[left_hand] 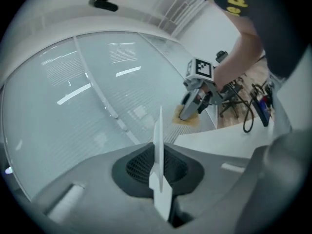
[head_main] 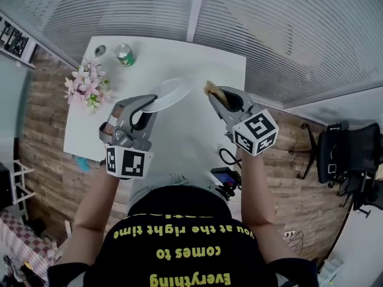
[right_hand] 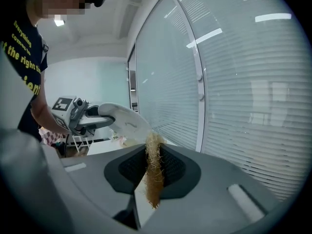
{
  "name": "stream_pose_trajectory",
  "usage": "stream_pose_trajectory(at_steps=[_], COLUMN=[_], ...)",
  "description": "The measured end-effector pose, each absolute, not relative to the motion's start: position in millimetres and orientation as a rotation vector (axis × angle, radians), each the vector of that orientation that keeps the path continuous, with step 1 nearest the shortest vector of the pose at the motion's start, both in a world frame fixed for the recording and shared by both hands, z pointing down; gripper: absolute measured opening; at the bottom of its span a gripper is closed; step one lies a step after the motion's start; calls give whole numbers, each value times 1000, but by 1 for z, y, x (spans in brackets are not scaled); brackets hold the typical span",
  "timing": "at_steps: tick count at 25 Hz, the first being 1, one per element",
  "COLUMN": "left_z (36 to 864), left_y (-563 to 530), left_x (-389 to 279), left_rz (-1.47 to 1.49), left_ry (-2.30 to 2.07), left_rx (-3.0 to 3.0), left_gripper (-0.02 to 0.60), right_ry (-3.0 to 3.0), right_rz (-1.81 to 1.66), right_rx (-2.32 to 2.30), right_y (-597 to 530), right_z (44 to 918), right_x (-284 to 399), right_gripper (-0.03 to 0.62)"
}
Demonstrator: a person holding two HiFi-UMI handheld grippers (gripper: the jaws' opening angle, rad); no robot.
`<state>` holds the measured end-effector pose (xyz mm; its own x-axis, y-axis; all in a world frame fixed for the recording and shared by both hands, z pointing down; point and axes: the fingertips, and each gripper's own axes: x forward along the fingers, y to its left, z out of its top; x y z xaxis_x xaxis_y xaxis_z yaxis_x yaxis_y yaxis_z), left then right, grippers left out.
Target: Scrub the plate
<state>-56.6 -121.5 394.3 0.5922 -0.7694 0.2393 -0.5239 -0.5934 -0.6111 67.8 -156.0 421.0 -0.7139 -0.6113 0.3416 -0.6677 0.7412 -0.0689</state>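
Green can [head_main: 124, 55] label illegibly small

A white desk [head_main: 179, 58] carries a bunch of pink flowers [head_main: 88, 87] at its left edge. Near its far left corner are a green can [head_main: 124, 54] and, just beside it, a small round grey thing [head_main: 100, 51].

A plain white round plate [head_main: 170, 94], gripped at its rim by the left gripper [head_main: 148, 103], tilts above the white table [head_main: 185, 55]. A tan, fibrous scrub pad [head_main: 212, 89], pinched in the right gripper [head_main: 220, 95], hovers above the table, just beside the plate.
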Motion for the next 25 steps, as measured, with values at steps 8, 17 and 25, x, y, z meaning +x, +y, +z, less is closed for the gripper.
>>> stream_pose_trajectory(at_steps=[8, 17, 25], left_z=[379, 370, 367], left_y=[-154, -161, -159], left_x=[-89, -115, -114], left_rz=[-361, -241, -220], left_ry=[1417, 1600, 1609], left_rx=[-2615, -2595, -2584], left_gripper=[20, 20, 20], right_ry=[-2687, -2715, -2722], right_rz=[126, 0, -44], right_rx=[1181, 1360, 1422], right_y=[-158, -153, -150], right_z=[393, 361, 351], right_x=[79, 93, 98], right_gripper=[57, 57, 57])
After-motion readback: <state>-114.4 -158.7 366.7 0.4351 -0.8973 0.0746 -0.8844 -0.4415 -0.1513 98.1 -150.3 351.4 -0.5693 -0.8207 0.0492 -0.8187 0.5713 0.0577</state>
